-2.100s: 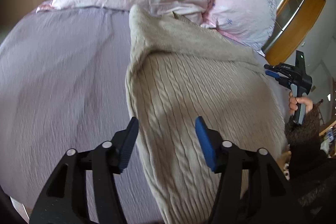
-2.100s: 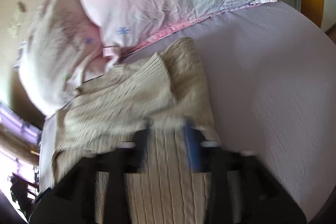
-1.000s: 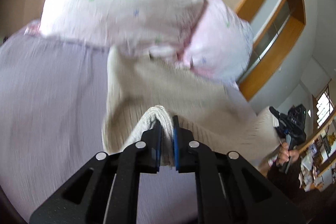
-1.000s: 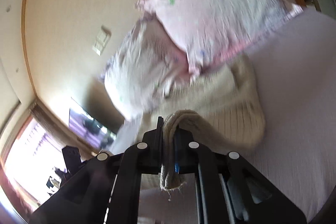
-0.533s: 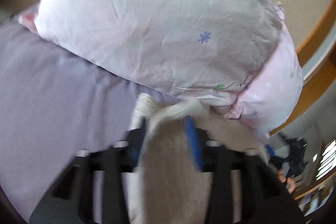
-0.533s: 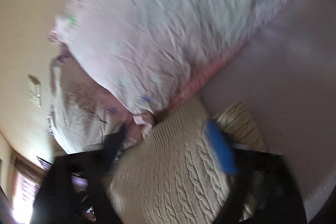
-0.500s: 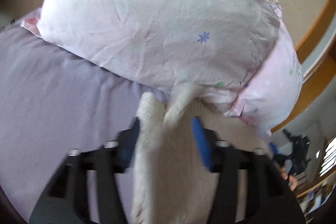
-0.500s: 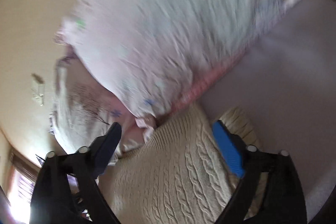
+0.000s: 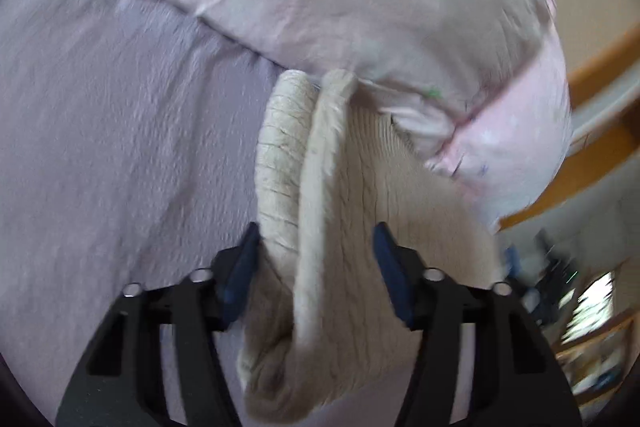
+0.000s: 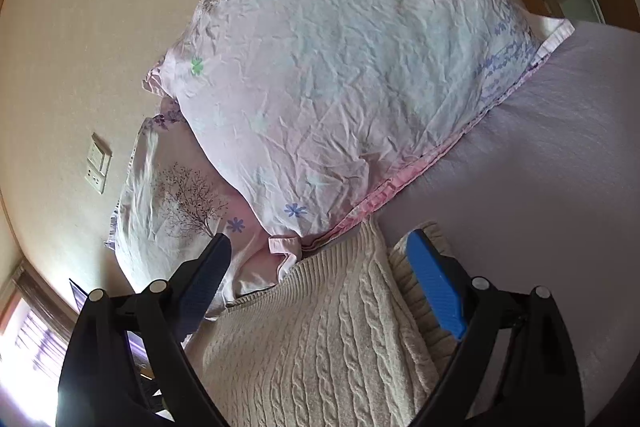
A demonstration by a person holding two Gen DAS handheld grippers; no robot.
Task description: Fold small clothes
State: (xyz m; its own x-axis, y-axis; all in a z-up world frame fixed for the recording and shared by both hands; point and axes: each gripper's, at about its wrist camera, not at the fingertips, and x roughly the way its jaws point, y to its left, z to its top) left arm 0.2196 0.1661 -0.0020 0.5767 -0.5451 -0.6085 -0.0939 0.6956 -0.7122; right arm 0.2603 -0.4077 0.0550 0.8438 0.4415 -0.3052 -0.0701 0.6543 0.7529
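A cream cable-knit sweater lies folded over on the lilac bed sheet, its far edge against the pillows. My left gripper is open, its blue-padded jaws standing either side of the sweater's doubled left edge, not gripping it. In the right wrist view the sweater fills the lower middle. My right gripper is wide open above the sweater's right part, holding nothing. The view from the left wrist is blurred.
Two pink-and-white flowered pillows lie against the beige wall at the head of the bed. A wooden frame stands at the right. A wall switch plate is on the wall. Bare sheet lies right of the sweater.
Both grippers were shut on the sweater's near edge and carried it toward the pillows. They have since opened and let it go, leaving the sweater folded in half.
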